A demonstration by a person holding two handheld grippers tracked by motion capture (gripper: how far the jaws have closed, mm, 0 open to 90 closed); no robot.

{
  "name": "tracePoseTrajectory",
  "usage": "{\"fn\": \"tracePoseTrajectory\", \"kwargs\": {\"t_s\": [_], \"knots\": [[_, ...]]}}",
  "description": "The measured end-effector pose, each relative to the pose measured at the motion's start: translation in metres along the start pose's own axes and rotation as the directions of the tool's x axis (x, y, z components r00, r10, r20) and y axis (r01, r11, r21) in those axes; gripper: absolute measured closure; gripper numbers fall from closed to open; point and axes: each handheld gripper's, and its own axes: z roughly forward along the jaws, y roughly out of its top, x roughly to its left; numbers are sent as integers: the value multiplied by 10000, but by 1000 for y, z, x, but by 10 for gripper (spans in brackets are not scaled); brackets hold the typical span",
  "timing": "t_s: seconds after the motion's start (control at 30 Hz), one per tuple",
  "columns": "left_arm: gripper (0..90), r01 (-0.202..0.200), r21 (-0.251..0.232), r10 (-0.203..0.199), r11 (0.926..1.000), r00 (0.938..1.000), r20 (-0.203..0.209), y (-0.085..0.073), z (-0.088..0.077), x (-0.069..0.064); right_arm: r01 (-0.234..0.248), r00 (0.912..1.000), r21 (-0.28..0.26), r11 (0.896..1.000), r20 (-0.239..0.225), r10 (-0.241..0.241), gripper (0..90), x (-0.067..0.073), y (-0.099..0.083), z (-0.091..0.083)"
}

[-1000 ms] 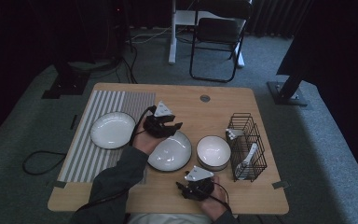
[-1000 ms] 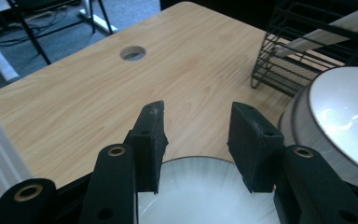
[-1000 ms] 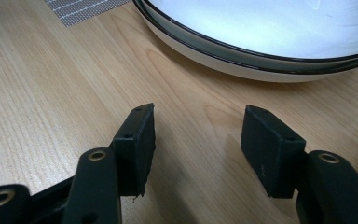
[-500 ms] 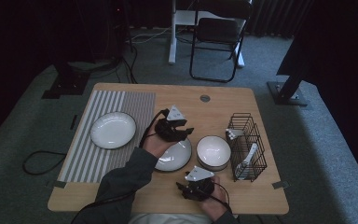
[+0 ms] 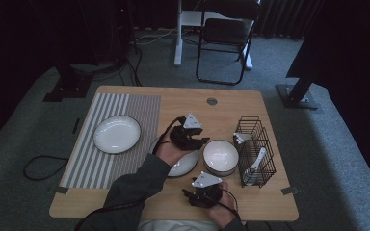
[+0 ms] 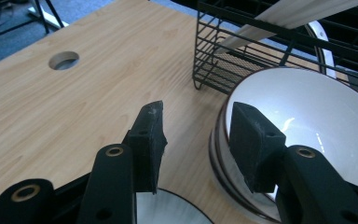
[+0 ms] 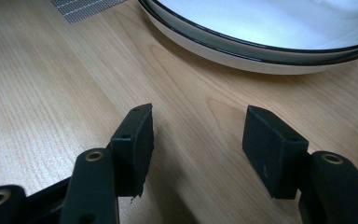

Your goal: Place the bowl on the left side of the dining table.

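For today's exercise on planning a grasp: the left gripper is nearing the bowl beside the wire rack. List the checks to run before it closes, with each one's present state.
1. Left gripper jaws open: ok.
2. Bowl rim between the pads: cannot tell; one pad overlaps the rim in the left gripper view, contact unclear.
3. Bowl upright on the table: ok.
4. Wire rack clear of the jaws: ok, it stands beyond the bowl.
5. Plate under the left hand out of the grasp: ok; it lies below the jaws.
6. Right gripper out of the way: ok, open over bare wood.
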Motion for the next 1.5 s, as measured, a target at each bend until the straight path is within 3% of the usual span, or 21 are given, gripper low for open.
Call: {"fn": "tracePoseTrajectory", "kwargs": {"t_s": [0.13,0.4,0.57,0.83,1.17,1.33,1.5], "knots": [[558,-20,103,19,9999,9999,106,0,5,-4,-197,9997,1,9998,-162,197,408,-2,-2,-1],[561,132,419,-146,9990,9994,320,-2,15,-7,-147,9999,-21,9999,-91,147,397,-1,-3,-2],[579,529,650,-566,9965,9967,573,-2,22,-9,-108,9999,-34,9999,-34,108,386,-1,-3,-2],[653,361,1211,-441,9920,9970,641,-4,34,-13,-15,10000,-51,10000,-11,15,385,-1,-3,-2],[770,600,1485,-664,9871,9971,383,-5,42,-14,-26,10000,-5,10000,-42,26,372,-2,-3,-2],[813,358,1583,-342,9867,9993,-130,-4,44,-20,-23,10000,-24,10000,-31,23,372,-2,-3,-2],[829,254,1450,-217,9891,9994,-269,-2,42,-22,-50,10000,-16,10000,-39,50,372,-2,-3,-2]]}}
